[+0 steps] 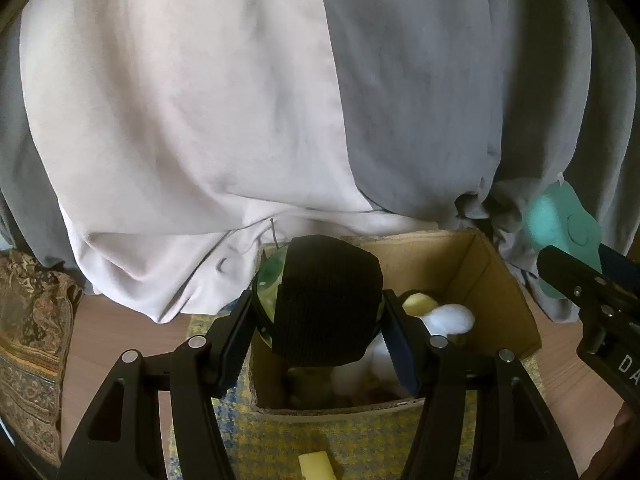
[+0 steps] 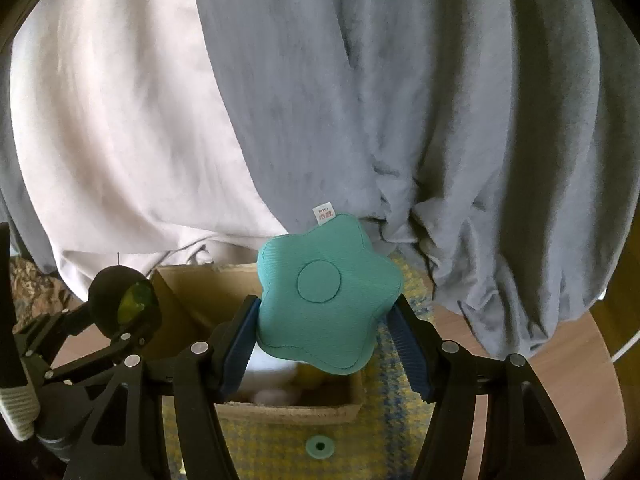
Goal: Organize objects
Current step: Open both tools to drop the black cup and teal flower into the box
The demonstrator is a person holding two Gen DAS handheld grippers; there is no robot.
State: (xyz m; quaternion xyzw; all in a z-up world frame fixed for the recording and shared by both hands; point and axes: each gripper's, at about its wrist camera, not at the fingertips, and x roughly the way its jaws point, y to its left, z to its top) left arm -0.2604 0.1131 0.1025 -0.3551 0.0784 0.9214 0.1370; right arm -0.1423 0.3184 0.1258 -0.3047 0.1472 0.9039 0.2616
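Support surface: wooden floor [image 1: 100, 344], light brown, visible left and right of a yellow-and-blue checked mat [image 1: 352, 444].

The mat lies flat on the floor. Directly on the mat:
- open cardboard box [image 1: 508, 304], roughly centred, flaps up. Contents partly seen: white and yellow soft items, not identifiable.
- pale yellow block [image 1: 316, 465], at the near edge of the mat, just in front of the box; cut off by the frame.
- small green ring [image 2: 320, 446], in front of the box, apart from it.

On the floor at the left: patterned brown cushion [image 1: 28, 344], beside the mat.

Behind the box: white and grey draped cloth [image 2: 360, 120] reaches down to the floor.
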